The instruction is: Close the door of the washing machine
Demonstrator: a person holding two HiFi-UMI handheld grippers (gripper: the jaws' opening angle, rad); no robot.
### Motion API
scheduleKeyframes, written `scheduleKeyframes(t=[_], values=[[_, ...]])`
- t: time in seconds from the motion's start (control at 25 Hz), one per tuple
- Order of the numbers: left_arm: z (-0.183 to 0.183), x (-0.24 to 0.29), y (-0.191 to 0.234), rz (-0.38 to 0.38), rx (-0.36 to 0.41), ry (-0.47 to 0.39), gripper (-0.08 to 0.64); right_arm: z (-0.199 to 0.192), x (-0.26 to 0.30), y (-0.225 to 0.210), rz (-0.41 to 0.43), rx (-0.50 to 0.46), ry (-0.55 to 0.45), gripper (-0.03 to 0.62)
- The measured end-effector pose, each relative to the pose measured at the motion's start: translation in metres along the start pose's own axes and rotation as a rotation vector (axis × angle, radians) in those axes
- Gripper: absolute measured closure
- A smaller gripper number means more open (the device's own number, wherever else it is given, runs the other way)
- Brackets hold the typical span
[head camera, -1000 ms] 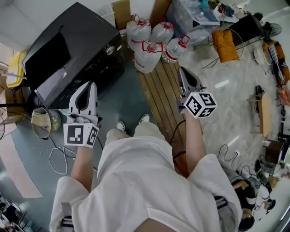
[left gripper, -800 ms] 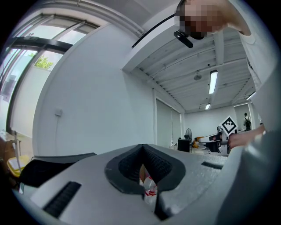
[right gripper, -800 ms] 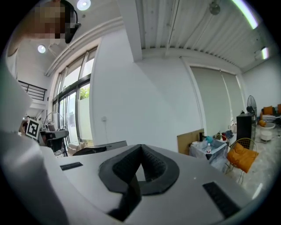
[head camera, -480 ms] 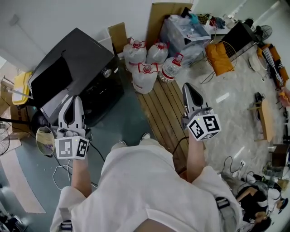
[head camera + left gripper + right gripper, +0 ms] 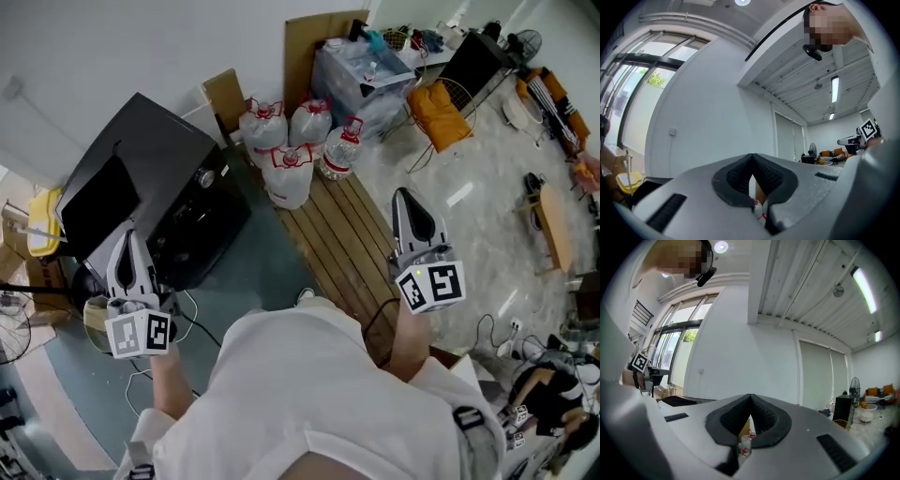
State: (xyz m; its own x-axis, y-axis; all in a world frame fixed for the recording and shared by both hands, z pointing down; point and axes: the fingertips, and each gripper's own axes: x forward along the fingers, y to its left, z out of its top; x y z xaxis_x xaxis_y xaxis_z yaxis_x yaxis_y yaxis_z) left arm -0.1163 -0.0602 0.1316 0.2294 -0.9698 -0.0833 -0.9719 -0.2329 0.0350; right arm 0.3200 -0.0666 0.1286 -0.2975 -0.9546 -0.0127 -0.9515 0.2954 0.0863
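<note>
The black washing machine [image 5: 141, 187] stands against the white wall at the left of the head view, with a round knob [image 5: 206, 176] on its front; no door stands open on the sides that show. My left gripper [image 5: 125, 236] is held level in front of the machine's near corner, jaws shut, nothing between them. My right gripper [image 5: 405, 195] hovers over the wooden slats, also shut and empty. In the left gripper view the closed tips [image 5: 751, 157] face the white wall. The right gripper view has the shut tips [image 5: 751, 397] facing that wall too.
Several large water bottles [image 5: 286, 141] stand by the machine's right side. Wooden slats [image 5: 337, 244] run along the floor between the grippers. A cardboard sheet [image 5: 314, 42], a clear storage bin [image 5: 361, 75] and an orange bag [image 5: 436, 112] lie beyond. A basket [image 5: 94, 314] and cables [image 5: 141, 375] sit near my left gripper.
Both grippers have risen and spread apart in the head view: the left slid down-left away from the machine's front, the right drifted right. Both stayed shut.
</note>
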Motion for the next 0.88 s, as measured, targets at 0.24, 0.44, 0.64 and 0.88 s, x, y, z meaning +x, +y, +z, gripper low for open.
scheduleKeyframes(t=[0.24,0.44,0.64,0.88], values=[[0.002,0.01,-0.01,-0.024,0.0,-0.002,0.554,0.007,0.005,-0.01,-0.018,-0.009,-0.014,0.594],[0.01,0.019,-0.019,-0.046,0.014,-0.012,0.554,0.016,0.025,0.003,0.016,-0.003,-0.036,0.594],[0.01,0.019,-0.017,-0.049,0.011,-0.004,0.554,0.024,0.037,0.016,0.058,-0.012,-0.042,0.594],[0.011,0.02,-0.013,-0.043,0.011,-0.001,0.554,0.023,0.048,0.028,0.093,-0.013,-0.022,0.594]])
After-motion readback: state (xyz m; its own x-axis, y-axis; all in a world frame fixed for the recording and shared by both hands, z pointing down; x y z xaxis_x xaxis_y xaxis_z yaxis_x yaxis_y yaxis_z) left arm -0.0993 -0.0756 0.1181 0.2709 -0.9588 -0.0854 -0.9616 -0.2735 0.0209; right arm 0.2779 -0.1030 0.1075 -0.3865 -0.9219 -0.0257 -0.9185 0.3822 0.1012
